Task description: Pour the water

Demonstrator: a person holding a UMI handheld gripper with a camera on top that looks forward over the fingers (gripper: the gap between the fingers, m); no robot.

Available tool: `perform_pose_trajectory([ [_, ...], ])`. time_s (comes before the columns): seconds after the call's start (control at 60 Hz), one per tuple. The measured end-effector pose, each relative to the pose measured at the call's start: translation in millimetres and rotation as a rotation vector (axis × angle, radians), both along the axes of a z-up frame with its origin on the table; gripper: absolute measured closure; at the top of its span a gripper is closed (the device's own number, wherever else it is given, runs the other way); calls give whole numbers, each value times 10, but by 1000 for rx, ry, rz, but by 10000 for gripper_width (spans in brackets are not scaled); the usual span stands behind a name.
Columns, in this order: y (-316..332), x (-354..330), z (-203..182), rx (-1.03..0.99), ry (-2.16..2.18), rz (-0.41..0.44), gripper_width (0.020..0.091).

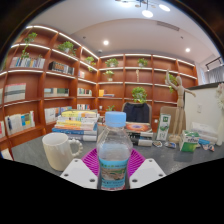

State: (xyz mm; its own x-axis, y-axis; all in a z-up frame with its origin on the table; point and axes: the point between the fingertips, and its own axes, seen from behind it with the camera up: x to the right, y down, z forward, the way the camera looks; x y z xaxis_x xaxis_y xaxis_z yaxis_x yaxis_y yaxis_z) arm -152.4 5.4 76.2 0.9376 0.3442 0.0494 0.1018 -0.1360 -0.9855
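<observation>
A clear plastic water bottle [114,152] with a blue cap and a pale label stands upright between my fingers, filling the gap between the magenta pads [92,160]. My gripper [113,168] is shut on the bottle, both pads pressing its sides. A white mug [58,150] with its handle to the right stands on the grey table [30,160], to the left of the bottle and slightly beyond the fingers. The bottle's lower part is hidden below the fingers.
A stack of books [78,127] lies behind the mug. Small boxes and packets [185,143] sit on the table to the right. A potted plant [139,97] stands behind the bottle. Wooden bookshelves [50,75] line the back walls.
</observation>
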Motion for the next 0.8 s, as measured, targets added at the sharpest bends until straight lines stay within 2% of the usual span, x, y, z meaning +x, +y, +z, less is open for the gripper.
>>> perform_pose_trajectory([
  [0.05,-28,-12,12,2,-9,-3,792],
  [0.1,-28,-8,15,-1,0,-5,762],
  [0.25,-29,-1,-38,-32,24,2,596],
  [0.283,-42,15,-55,-53,37,-3,492],
  [0.317,-67,24,-77,-71,42,-5,348],
  [0.333,-85,24,-87,-77,42,-5,238],
  [0.35,-101,30,-92,-83,41,-6,225],
  [0.4,-157,64,-100,-91,40,-22,278],
  [0.517,-368,256,-5,-87,62,-88,254],
  [0.8,-1038,759,262,-105,59,-242,249],
])
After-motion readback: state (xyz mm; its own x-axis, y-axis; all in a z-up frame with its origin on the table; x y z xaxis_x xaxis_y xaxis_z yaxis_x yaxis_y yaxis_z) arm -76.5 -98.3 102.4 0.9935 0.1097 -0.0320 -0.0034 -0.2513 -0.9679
